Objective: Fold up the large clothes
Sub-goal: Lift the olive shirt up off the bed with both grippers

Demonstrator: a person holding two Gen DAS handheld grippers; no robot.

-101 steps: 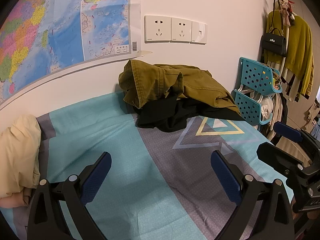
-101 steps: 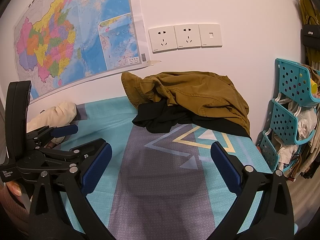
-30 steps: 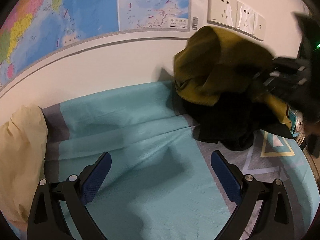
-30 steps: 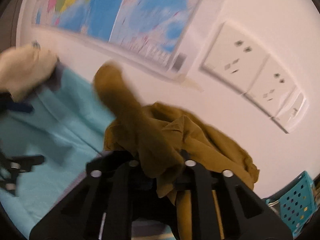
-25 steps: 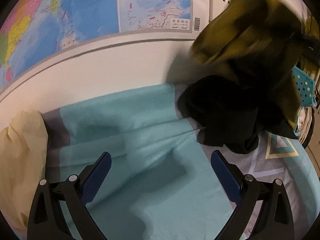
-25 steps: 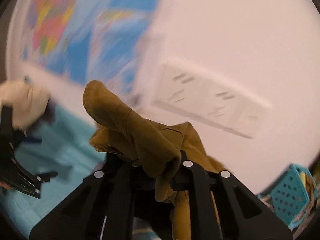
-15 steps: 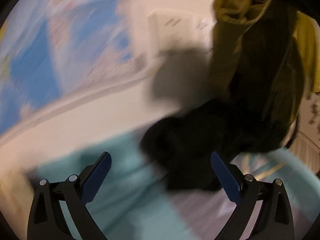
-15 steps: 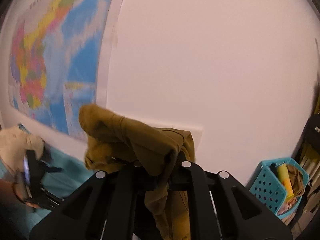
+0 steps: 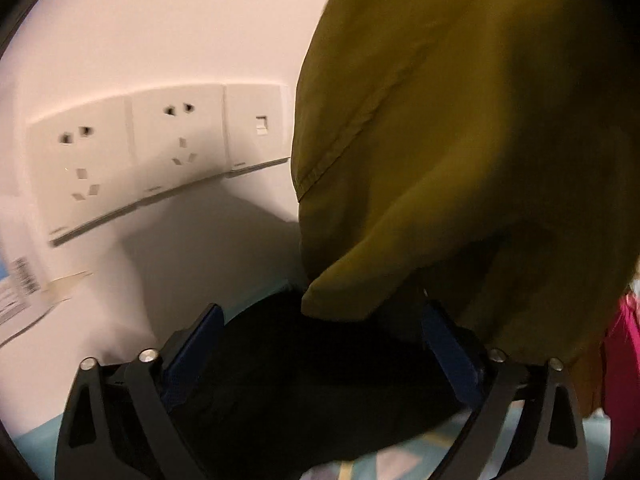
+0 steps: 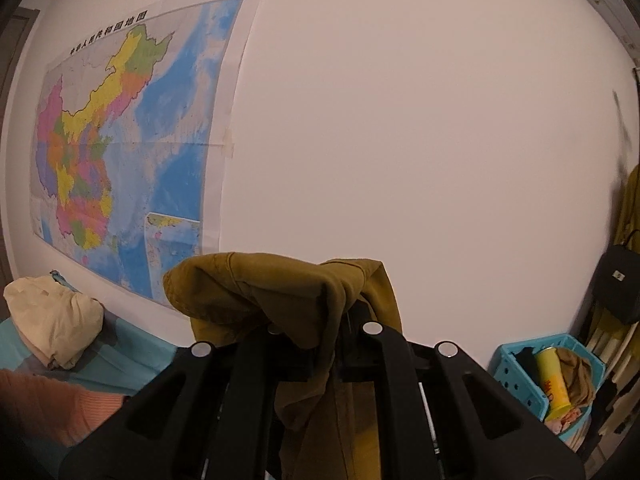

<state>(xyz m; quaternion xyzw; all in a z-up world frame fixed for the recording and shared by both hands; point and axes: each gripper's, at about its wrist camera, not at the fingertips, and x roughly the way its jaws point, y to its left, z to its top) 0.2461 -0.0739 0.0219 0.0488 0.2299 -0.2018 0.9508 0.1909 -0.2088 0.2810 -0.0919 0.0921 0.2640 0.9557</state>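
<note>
1. Right gripper (image 10: 316,344): jaws pressed together on a bunched fold of the olive garment (image 10: 280,292). The cloth humps over the fingertips and drops straight down between the black arms, so the garment's long axis runs vertical, hanging below the pinch.

2. Left gripper (image 9: 320,356): jaws spread wide and just now closing in. Dark cloth (image 9: 304,380) fills the gap between the blue pads (image 9: 192,344); I cannot tell whether the pads press on it yet, so I read this one as not gripping.

3. Key relation: in the left wrist view the olive garment (image 9: 460,140) hangs up and to the right of the left gripper, its lower edge draping over the right-hand pad. Judgement: the left gripper is the free one and the nearer to the hanging lower part; the coming move likely needs it to catch an olive edge, not the dark cloth under it.

4. Outward, near: patterned teal bedcover (image 9: 400,464) beneath; cream bundle (image 10: 52,320) far left on the bed; an orange sleeve (image 10: 48,404) at lower left.

5. Far: wall sockets (image 9: 132,148); teal basket (image 10: 520,364) holding a yellow can (image 10: 554,380), print unreadable.

6. Writing: wall map (image 10: 120,140) carries a Chinese title along its top edge, 中华人民共和国地图. Barcode sticker (image 9: 24,276) unreadable.
</note>
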